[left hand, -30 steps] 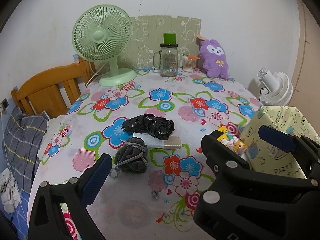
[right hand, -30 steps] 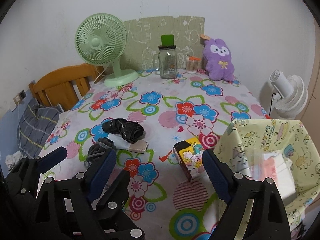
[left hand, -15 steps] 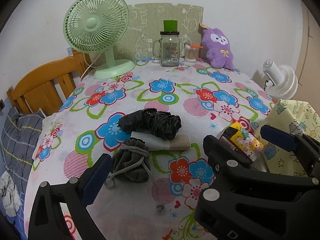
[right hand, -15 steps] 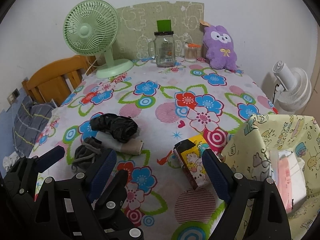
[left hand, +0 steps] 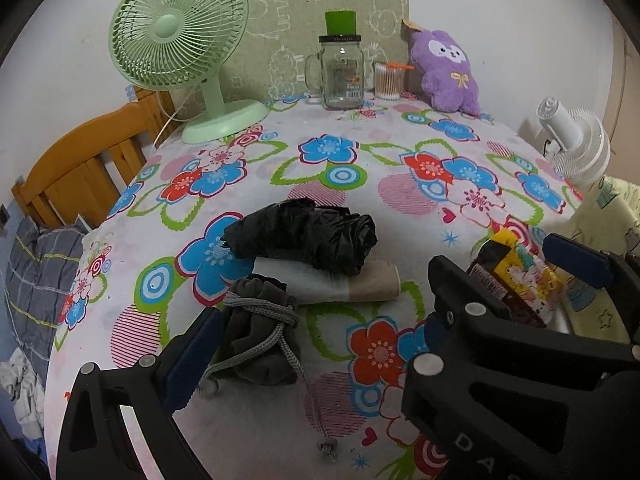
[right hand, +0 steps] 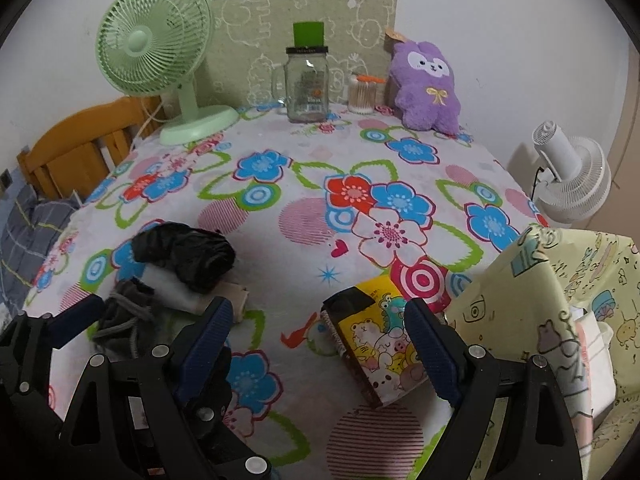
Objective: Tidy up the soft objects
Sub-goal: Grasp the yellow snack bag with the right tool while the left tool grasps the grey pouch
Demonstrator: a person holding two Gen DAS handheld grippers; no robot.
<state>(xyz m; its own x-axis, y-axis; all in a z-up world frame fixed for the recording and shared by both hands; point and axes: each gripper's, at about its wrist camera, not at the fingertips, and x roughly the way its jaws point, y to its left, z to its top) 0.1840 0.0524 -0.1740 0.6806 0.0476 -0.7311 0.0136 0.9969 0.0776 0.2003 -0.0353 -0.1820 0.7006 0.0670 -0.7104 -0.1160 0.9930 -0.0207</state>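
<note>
Through my left camera, the left gripper has its fingers spread wide and empty. The grey drawstring pouch lies crumpled just inside my left finger, its cord trailing toward me. Beyond it sit a cream cloth roll and a crinkled black bundle.

Through my right camera, the right gripper is also spread wide; the cartoon-printed packet lies between its fingers, against the right one.

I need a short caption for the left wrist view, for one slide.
Open left tongs above a grey drawstring pouch, beside a crumpled black bag on the floral tablecloth.
</note>
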